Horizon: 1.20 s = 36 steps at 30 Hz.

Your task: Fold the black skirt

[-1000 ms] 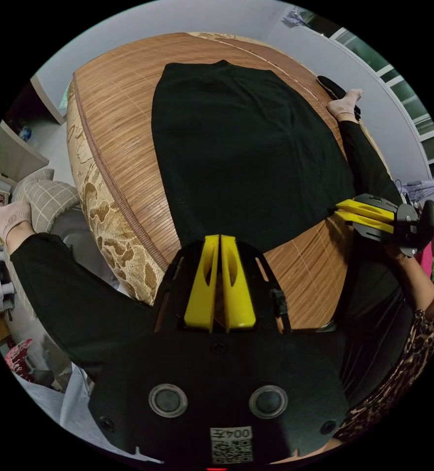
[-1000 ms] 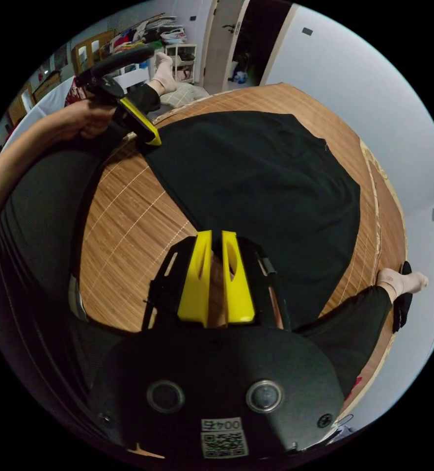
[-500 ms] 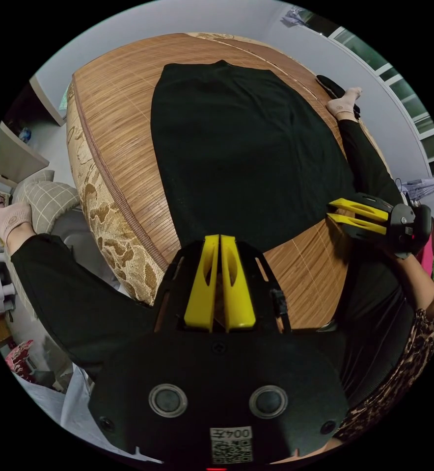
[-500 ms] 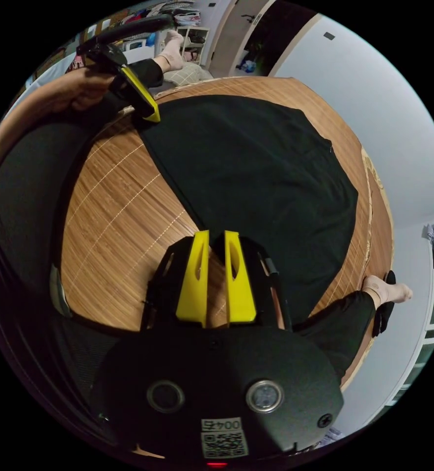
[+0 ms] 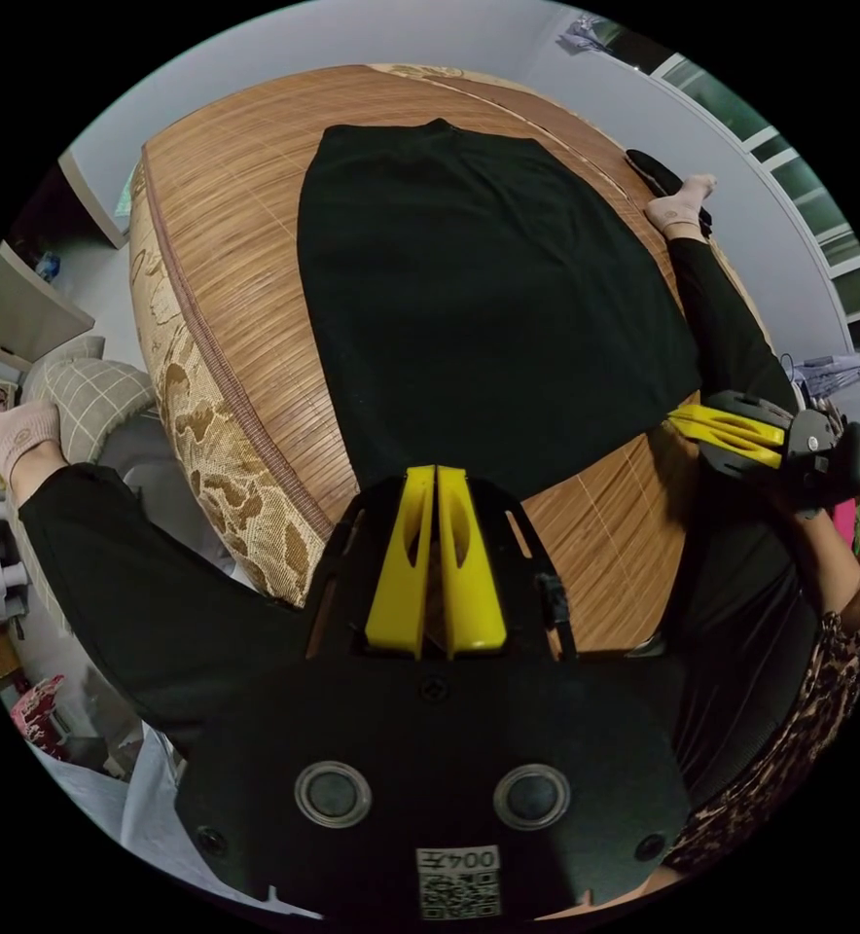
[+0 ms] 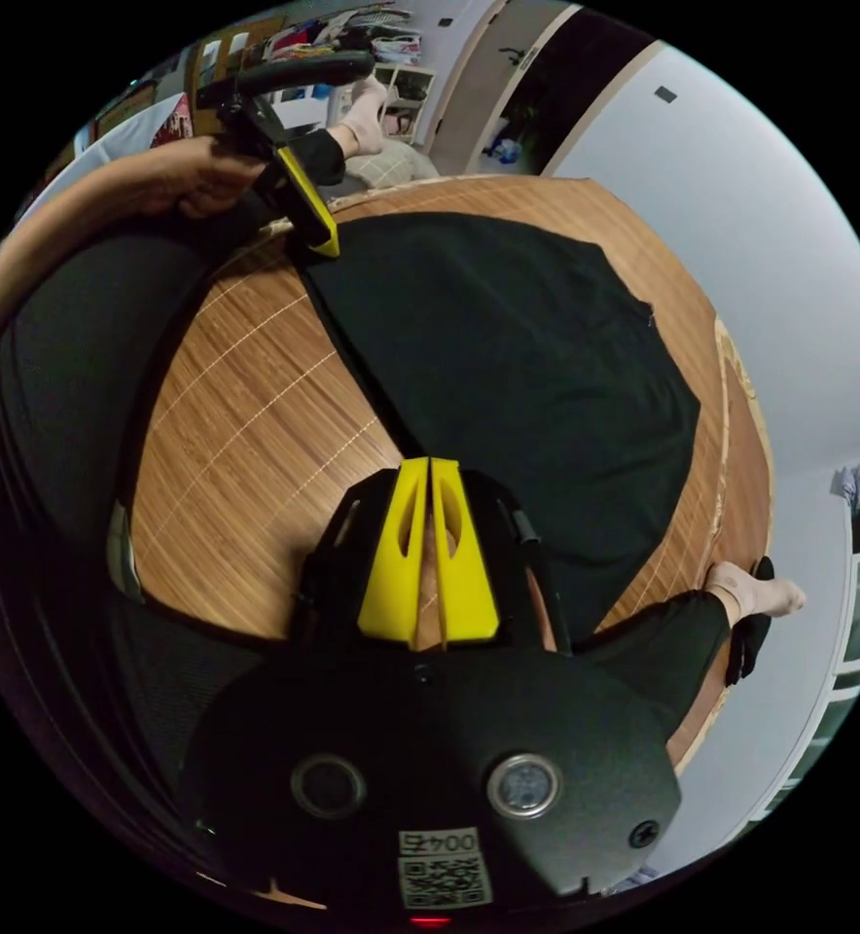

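The black skirt [image 5: 479, 292] lies spread flat on a bamboo mat [image 5: 226, 253], its narrow waist at the far end and its wide hem toward me. My left gripper [image 5: 436, 471] is shut, its yellow tips pinching the hem near one corner; in the right gripper view it [image 6: 329, 245] sits on that corner of the skirt [image 6: 518, 389]. My right gripper [image 6: 429, 463] is shut too, tips on the hem edge near the other corner. In the left gripper view it [image 5: 673, 420] lies low at that corner, held by a hand.
The mat covers a bed with a patterned side [image 5: 226, 457]. The person's legs in black trousers [image 5: 732, 321] lie on either side of the skirt, socked feet [image 5: 681, 202] out. A checked cushion [image 5: 89, 389] lies beyond the bed edge. Walls stand close behind the bed.
My right gripper's jaws, slightly apart before, have closed on the hem. The left gripper has stayed shut at its corner. The skirt has not shifted.
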Each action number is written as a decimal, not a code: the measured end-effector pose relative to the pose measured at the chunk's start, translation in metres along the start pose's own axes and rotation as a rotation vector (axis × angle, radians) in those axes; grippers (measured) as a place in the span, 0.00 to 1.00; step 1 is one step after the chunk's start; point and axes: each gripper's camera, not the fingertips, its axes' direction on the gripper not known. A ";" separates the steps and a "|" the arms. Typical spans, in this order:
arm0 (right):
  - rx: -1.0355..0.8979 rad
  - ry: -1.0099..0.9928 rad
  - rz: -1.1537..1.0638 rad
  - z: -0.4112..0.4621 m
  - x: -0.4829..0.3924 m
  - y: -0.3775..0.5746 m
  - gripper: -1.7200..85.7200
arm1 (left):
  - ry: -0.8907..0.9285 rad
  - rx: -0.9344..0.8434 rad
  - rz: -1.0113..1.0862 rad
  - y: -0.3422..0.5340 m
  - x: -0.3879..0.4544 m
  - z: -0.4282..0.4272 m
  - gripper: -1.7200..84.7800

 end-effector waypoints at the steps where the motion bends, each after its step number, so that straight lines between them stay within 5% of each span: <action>1: -0.026 -0.012 -0.011 0.002 0.007 -0.002 0.01 | -0.001 -0.001 -0.002 -0.004 -0.002 -0.001 0.03; 8: -0.060 -0.067 -0.013 -0.001 0.057 0.001 0.01 | 0.003 0.019 -0.017 -0.017 -0.018 -0.011 0.03; 15: -0.057 -0.072 -0.017 -0.016 0.116 0.012 0.01 | 0.123 0.273 0.043 -0.071 -0.006 -0.050 0.05; 22: -0.046 -0.133 0.013 -0.032 0.191 0.030 0.02 | -0.040 0.209 0.092 -0.135 0.003 0.007 0.09; 26: -0.041 -0.170 0.030 -0.044 0.232 0.040 0.04 | 0.052 0.213 0.085 -0.141 -0.015 -0.003 0.11; 36: 0.348 -0.418 0.607 -0.096 0.521 0.112 0.15 | 0.187 0.379 -0.113 -0.227 -0.147 -0.068 0.13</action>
